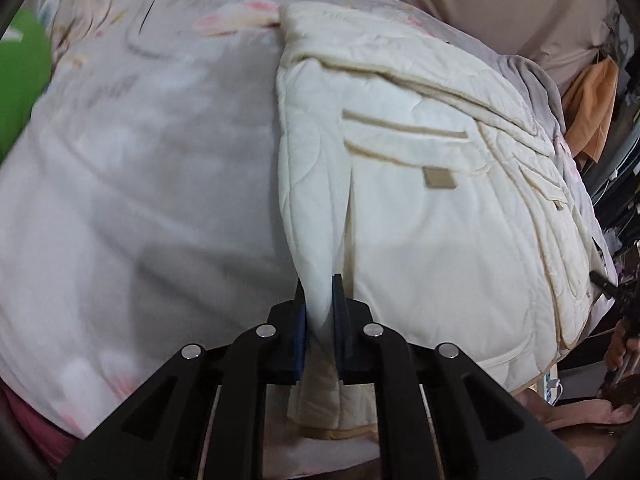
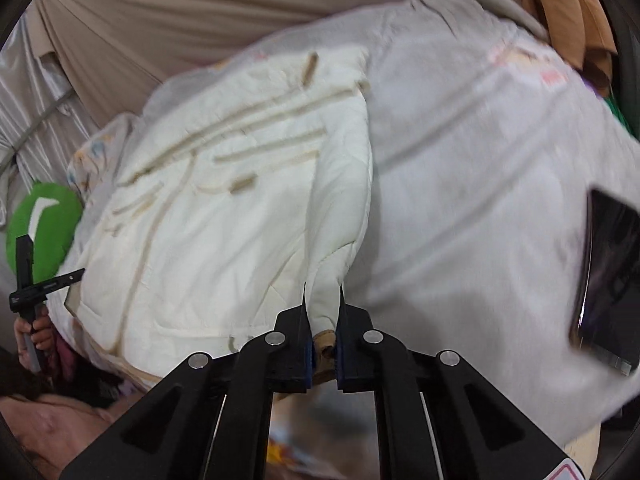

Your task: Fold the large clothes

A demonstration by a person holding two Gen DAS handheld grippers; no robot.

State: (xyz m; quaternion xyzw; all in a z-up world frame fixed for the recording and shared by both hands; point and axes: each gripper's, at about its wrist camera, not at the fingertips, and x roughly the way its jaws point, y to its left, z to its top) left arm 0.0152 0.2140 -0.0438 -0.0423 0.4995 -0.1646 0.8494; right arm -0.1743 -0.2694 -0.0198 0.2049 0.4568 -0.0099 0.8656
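Note:
A cream quilted jacket [image 1: 420,200] with tan trim and pocket flaps lies spread on a pale grey floral bedspread [image 1: 140,160]. My left gripper [image 1: 320,280] is shut on the jacket's near left edge, and the cloth rises pinched between the pads. In the right wrist view the jacket [image 2: 224,232] lies to the left. My right gripper [image 2: 322,292] is shut on its near right corner, with tan hem showing between the jaws. The other gripper and the hand holding it show at the far left of the right wrist view [image 2: 28,292].
A green cushion [image 1: 20,80] sits at the bed's left, also in the right wrist view [image 2: 44,232]. A black phone [image 2: 608,280] lies on the bedspread [image 2: 480,200] to the right. An orange garment [image 1: 592,108] hangs beyond the bed. Beige curtain [image 2: 160,20] behind.

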